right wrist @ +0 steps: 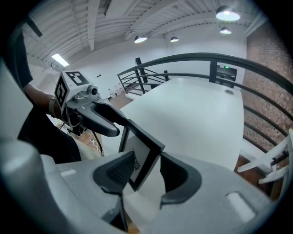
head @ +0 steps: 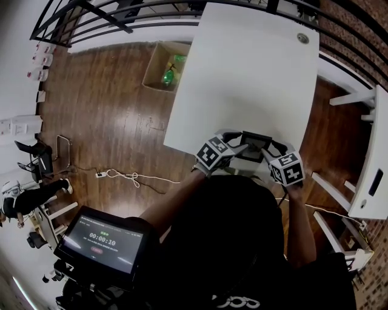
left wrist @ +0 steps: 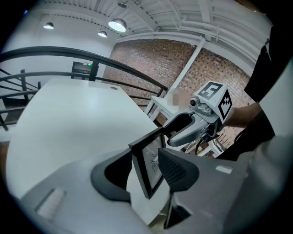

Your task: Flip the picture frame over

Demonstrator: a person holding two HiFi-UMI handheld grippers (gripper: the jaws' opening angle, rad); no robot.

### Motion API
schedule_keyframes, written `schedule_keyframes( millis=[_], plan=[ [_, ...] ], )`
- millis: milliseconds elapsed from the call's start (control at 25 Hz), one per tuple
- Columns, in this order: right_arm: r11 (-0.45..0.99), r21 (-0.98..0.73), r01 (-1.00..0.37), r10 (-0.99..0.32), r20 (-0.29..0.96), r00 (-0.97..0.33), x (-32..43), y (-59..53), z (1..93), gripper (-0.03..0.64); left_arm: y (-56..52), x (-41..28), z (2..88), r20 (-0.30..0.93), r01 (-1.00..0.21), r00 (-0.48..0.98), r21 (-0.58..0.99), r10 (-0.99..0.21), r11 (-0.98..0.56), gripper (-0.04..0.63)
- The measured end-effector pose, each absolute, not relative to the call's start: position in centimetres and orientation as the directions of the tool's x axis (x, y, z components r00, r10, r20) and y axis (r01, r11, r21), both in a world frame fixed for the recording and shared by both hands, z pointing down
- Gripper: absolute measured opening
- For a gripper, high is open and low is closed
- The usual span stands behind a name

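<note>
A black picture frame (head: 253, 144) with a white print stands on edge over the near edge of the white table (head: 242, 72). My left gripper (head: 240, 146) is shut on its left side and my right gripper (head: 267, 151) on its right side. In the left gripper view the frame (left wrist: 145, 155) sits tilted between the pads of the left gripper (left wrist: 149, 172), with the right gripper (left wrist: 185, 129) clamped on its far end. The right gripper view mirrors this: the frame (right wrist: 141, 153) is inside the right gripper (right wrist: 147, 172), and the left gripper (right wrist: 101, 121) holds the far end.
A cardboard box (head: 165, 66) with green items lies on the wooden floor left of the table. White chairs (head: 364, 151) stand to the right. A black railing (head: 121, 18) runs behind. A tablet (head: 103, 242) showing a timer is at lower left, near a floor cable (head: 130, 177).
</note>
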State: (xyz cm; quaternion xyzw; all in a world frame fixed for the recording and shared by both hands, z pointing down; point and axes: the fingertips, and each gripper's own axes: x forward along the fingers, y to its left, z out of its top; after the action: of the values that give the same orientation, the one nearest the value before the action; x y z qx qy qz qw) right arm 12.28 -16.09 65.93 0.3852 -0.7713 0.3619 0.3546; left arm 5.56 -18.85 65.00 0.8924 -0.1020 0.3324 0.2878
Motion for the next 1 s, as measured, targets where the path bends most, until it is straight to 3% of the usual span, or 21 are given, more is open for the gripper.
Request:
schedule_keyframes(
  millis=[520,1000],
  plan=[
    [0.322,-0.354,-0.878,-0.259,0.859,-0.442,11.8,-14.6,72.8,0.16,-19.2,5.9,71.8,0.701,-0.414,0.706,0.523,0.1,-0.745,0.177],
    [0.226,-0.389,-0.893,-0.266,0.857,-0.441,12.4,-15.5,73.6,0.158,-19.9,5.1,73.1,0.718,-0.46,0.692,0.515,0.071,-0.723,0.167]
  ],
)
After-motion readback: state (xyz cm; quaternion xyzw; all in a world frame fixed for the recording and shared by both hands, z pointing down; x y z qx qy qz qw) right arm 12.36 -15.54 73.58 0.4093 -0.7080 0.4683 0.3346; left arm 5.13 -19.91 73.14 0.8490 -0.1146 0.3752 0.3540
